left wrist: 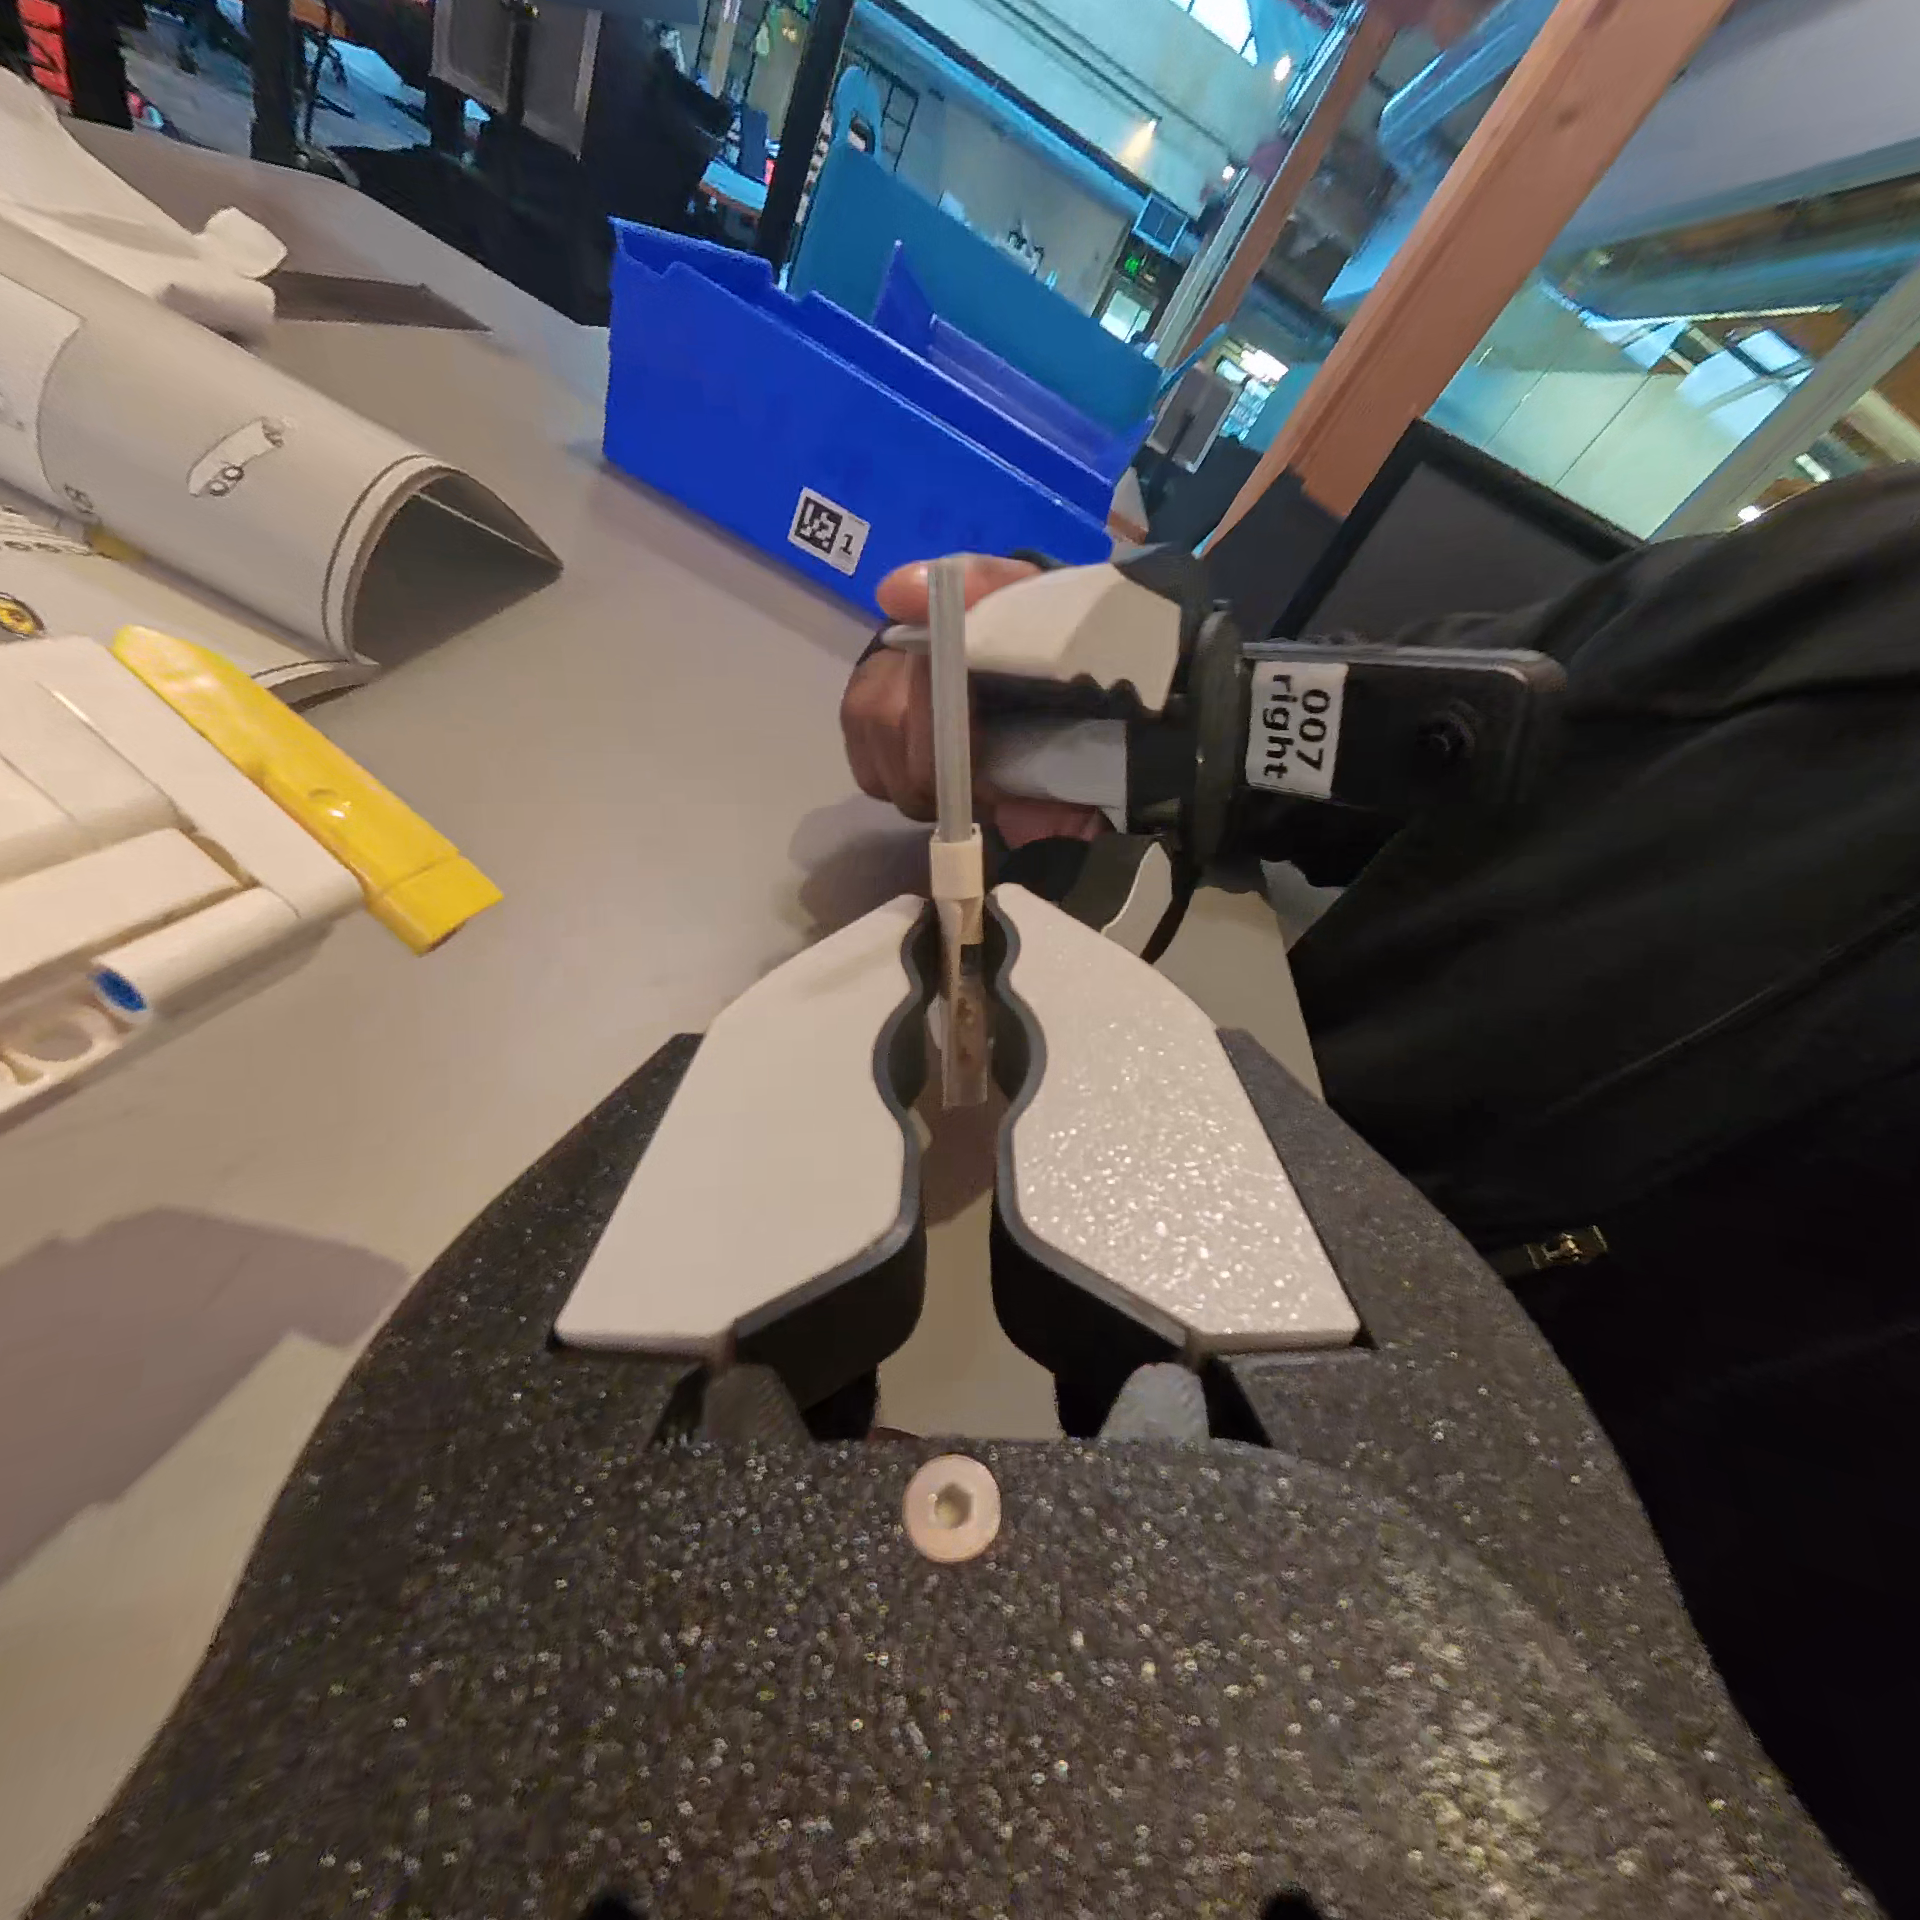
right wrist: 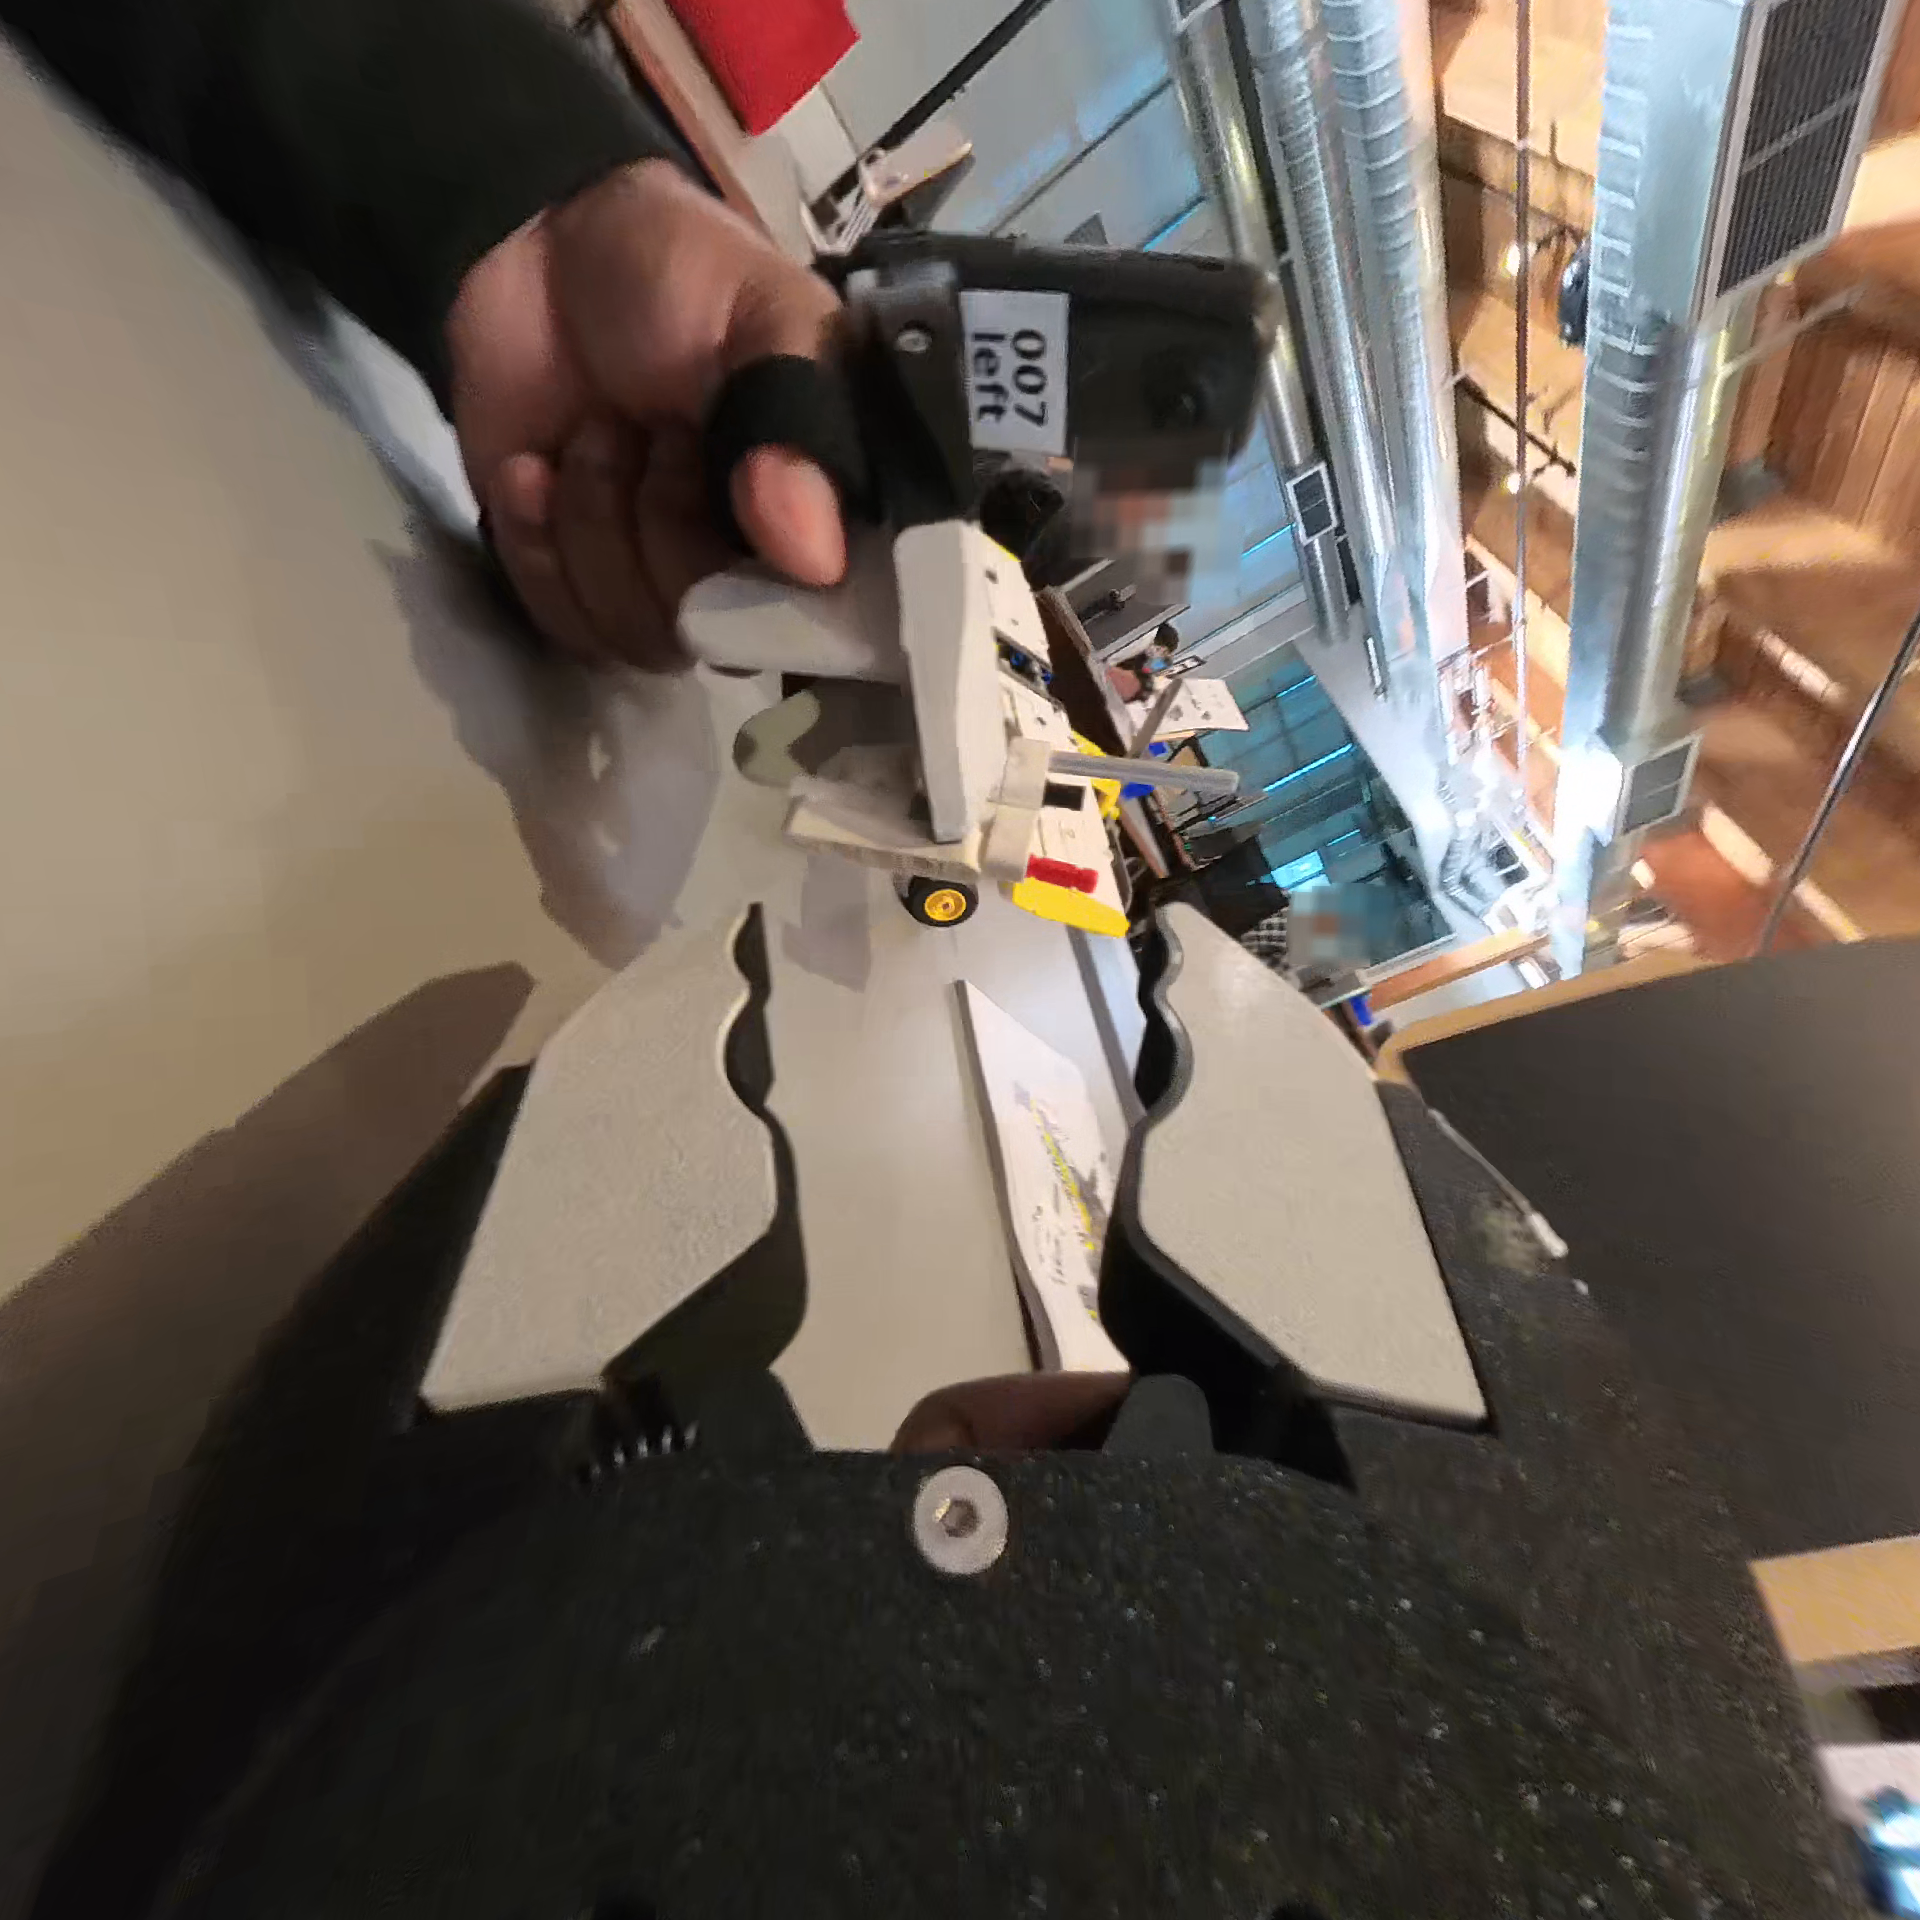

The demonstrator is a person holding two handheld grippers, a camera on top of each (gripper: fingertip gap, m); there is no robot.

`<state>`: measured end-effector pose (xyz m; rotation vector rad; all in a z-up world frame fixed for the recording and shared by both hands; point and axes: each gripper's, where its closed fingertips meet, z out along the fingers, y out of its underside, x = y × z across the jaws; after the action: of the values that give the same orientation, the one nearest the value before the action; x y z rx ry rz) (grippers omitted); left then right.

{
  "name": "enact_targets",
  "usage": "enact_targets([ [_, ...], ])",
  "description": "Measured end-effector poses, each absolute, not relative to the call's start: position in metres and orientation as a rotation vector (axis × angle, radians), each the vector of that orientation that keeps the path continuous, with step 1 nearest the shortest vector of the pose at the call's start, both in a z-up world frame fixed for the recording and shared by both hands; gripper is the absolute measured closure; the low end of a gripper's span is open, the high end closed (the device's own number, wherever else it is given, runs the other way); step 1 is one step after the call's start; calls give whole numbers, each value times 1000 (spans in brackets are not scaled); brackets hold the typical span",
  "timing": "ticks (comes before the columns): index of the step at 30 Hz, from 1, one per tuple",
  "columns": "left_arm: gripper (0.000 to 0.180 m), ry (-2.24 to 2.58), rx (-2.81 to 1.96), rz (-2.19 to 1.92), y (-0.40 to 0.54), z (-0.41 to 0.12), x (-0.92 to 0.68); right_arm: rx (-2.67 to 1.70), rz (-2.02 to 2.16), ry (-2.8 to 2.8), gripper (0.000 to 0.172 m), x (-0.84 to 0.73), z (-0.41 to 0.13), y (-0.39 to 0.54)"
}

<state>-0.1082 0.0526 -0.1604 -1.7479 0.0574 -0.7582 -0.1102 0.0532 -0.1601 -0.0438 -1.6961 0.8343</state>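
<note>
Off at your 12 o'clock on the grey table sits a blue bin with a small marker sticker on its near wall. Around 10 o'clock there's an open booklet, pages curled over. At 9 o'clock you've got a white brick model with a long yellow piece lying along it and a blue pin in one end. A slanted wooden beam runs up at 1 o'clock. From your other camera, a little black wheel with a yellow hub sits beside yellow and red bricks, with silver ducts beyond.
</note>
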Motion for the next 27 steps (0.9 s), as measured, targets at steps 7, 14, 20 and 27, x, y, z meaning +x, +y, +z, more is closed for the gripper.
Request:
enact_targets([
  [7,173,57,-1724,-817,54,-158,-101,-69,913,-1718,91,-114,-160,44],
  [14,173,60,-1712,-848,55,-157,-96,-57,917,-1692,107,-114,-156,41],
  [20,173,57,-1739,-841,57,-161,-95,-30,897,-1707,106,-114,-159,41],
  [27,173,40,-1747,-820,60,-162,-95,-36,853,-1716,109,-116,-161,40],
])
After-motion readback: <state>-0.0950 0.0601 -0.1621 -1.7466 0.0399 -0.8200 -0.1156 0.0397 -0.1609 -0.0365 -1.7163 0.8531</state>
